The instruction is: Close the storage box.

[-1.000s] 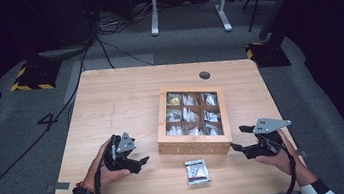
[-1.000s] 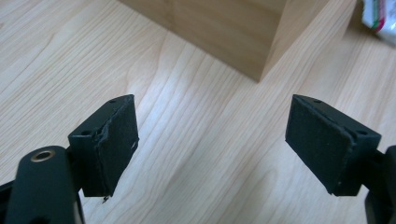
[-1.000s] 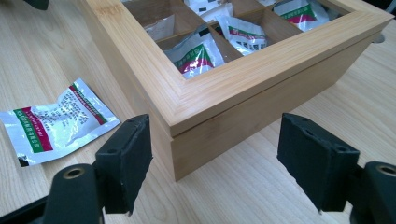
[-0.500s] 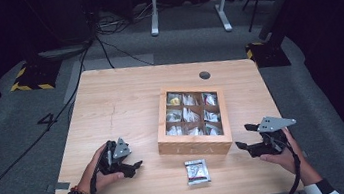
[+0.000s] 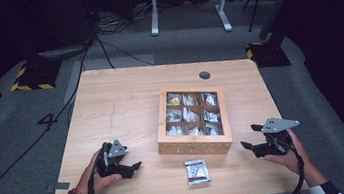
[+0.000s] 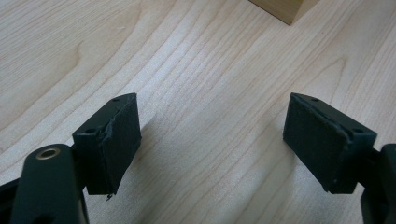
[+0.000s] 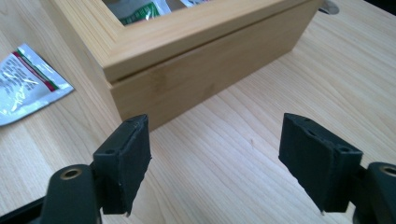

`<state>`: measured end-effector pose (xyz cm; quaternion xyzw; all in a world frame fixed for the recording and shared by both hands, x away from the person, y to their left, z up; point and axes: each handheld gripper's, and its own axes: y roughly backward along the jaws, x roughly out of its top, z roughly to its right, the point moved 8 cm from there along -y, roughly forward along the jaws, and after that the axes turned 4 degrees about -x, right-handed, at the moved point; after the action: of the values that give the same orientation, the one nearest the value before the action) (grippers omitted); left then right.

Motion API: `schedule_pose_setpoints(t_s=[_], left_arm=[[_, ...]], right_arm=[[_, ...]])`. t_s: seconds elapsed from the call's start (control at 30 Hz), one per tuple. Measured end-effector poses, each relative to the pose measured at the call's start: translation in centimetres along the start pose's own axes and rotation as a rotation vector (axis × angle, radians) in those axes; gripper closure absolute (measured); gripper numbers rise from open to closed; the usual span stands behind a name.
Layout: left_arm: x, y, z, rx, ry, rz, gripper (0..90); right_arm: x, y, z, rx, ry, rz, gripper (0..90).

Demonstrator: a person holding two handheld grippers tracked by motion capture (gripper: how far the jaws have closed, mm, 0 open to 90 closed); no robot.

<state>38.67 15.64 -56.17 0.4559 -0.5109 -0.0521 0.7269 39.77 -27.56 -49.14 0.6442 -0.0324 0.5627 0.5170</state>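
My left claw point(image 5: 131, 167) and my right claw point(image 5: 248, 146) both rest spread wide with nothing between the pads, flanking the wooden box point(image 5: 192, 119), while the foil packet point(image 5: 197, 171) lies flat on the table point(image 5: 120, 99) just before it.

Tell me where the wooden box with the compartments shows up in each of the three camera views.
High view: the wooden box sits mid-table, right of centre, between the two grippers.
Left gripper view: one corner of it cuts in at the top edge.
Right gripper view: it spans the upper half, its near corner above the left-hand jaw.
Shared landmark: the light wooden table.
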Motion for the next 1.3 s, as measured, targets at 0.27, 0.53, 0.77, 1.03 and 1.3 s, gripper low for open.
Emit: schedule_pose_setpoints(t_s=[0.27,0.53,0.77,1.03,1.3], left_arm=[[0.0,0.0,0.0,0.003,0.006,0.001,19.4],[-0.1,0.0,0.0,0.004,0.007,0.0,19.4],[-0.1,0.1,0.1,0.009,0.01,0.001,19.4],[-0.1,0.1,0.1,0.009,0.01,0.001,19.4],[-0.1,0.1,0.1,0.01,0.011,0.002,19.4]], right_arm=[[-1.6,-0.3,0.7,-0.028,-0.006,-0.045,25.0],[-3.6,-0.9,1.4,-0.048,-0.031,-0.093,25.0],[-5.2,-0.8,2.2,-0.074,-0.08,-0.086,25.9],[-7.0,-0.3,2.6,-0.077,-0.143,-0.083,25.4],[-8.5,0.3,2.6,-0.074,-0.192,-0.075,23.8]])
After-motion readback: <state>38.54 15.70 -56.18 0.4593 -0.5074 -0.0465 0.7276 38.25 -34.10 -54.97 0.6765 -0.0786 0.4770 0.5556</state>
